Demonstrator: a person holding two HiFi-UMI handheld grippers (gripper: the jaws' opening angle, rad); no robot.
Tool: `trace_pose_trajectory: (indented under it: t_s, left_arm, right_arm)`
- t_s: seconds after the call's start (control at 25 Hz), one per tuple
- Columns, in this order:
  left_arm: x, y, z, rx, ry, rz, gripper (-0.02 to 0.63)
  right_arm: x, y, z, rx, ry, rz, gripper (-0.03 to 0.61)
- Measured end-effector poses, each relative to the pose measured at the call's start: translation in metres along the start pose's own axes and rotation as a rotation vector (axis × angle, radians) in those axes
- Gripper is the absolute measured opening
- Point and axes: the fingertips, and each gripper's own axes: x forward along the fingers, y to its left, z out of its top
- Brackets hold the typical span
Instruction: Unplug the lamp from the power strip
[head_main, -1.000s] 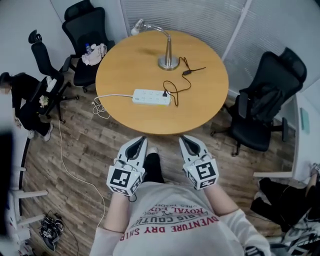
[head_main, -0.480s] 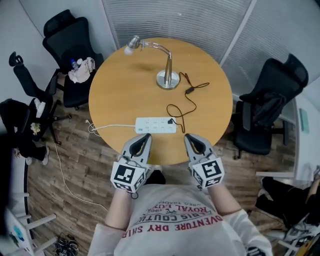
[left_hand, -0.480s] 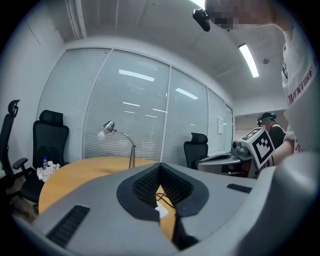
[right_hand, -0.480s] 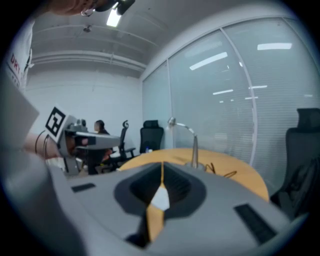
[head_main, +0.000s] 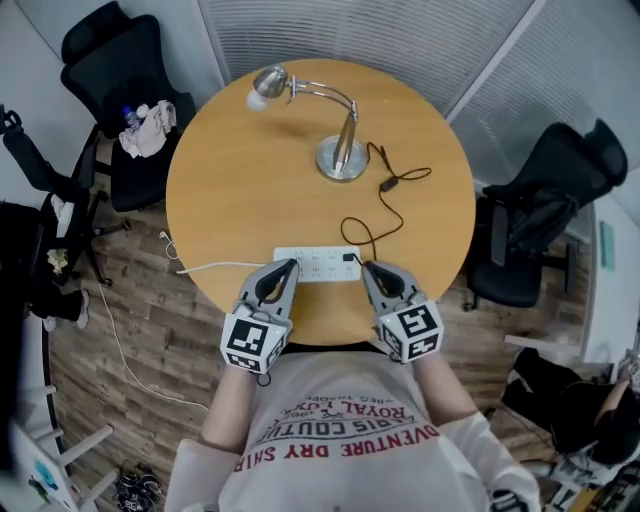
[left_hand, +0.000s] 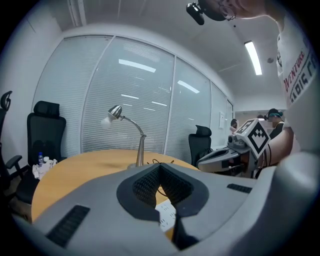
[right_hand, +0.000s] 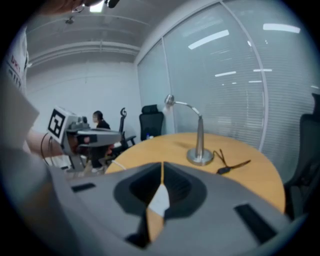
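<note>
The white power strip (head_main: 315, 264) lies near the front edge of the round wooden worktop (head_main: 220, 190), its long axis running left to right across the person. A small black plug (head_main: 350, 257) sits in its right end. From there the thin black cord (head_main: 358, 226) loops away past an inline switch (head_main: 385, 184) to the round base of the silver gooseneck lamp (head_main: 342, 160). The lamp's stem arches left, and its head hangs over the far left of the worktop. A white cable (head_main: 205, 268) leaves the strip's left end and drops over the edge to the wooden floor (head_main: 150, 330).

The left gripper (head_main: 289, 263) hovers at the strip's left end with its fingers closed together and nothing between them. The right gripper (head_main: 367, 266) hangs just beside the plug, its fingers likewise pressed shut and empty.

Broad bare wood spreads left of the lamp and between the lamp and the strip. The strip sits close to the front rim.

A black office chair (head_main: 125, 60) at the far left carries a crumpled cloth (head_main: 145, 135); another black chair (head_main: 545, 200) stands to the right.
</note>
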Motion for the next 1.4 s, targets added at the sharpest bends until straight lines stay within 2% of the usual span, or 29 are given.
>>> trace_pose_trajectory:
  t_s: [0.16,0.32,0.4,0.64,0.76,0.92,1.04,1.16,1.4]
  left_arm:
    - [0.016,0.004,-0.027,-0.015,0.037,-0.01,0.028]
    - [0.037,0.004,-0.056,0.035,0.104,-0.001,0.028]
    - [0.048,0.001,-0.075,0.064,0.164,-0.01,0.028]
    - [0.079,-0.006,-0.141,0.14,0.389,-0.038,0.028]
    - [0.093,-0.005,-0.157,0.192,0.462,-0.055,0.028]
    - [0.104,-0.004,-0.178,0.209,0.556,-0.077,0.028]
    - [0.107,-0.005,-0.191,0.217,0.593,-0.089,0.028]
    - [0.107,-0.006,-0.197,0.201,0.592,-0.092,0.028]
    - [0.107,-0.006,-0.198,0.151,0.608,-0.124,0.028]
  right_arm:
    - [0.018,-0.006,-0.011,0.001,0.07,0.066,0.032]
    - [0.032,-0.012,-0.031,-0.076,0.188,0.142,0.045]
    - [0.04,-0.013,-0.044,-0.122,0.259,0.191,0.135]
    - [0.06,-0.018,-0.078,-0.252,0.448,0.279,0.152]
    - [0.071,-0.018,-0.091,-0.333,0.526,0.314,0.157]
    - [0.082,-0.019,-0.112,-0.439,0.636,0.345,0.158]
    - [0.089,-0.02,-0.123,-0.497,0.696,0.356,0.158]
    - [0.095,-0.019,-0.132,-0.547,0.745,0.375,0.155]
    - [0.106,-0.022,-0.145,-0.692,0.793,0.381,0.11]
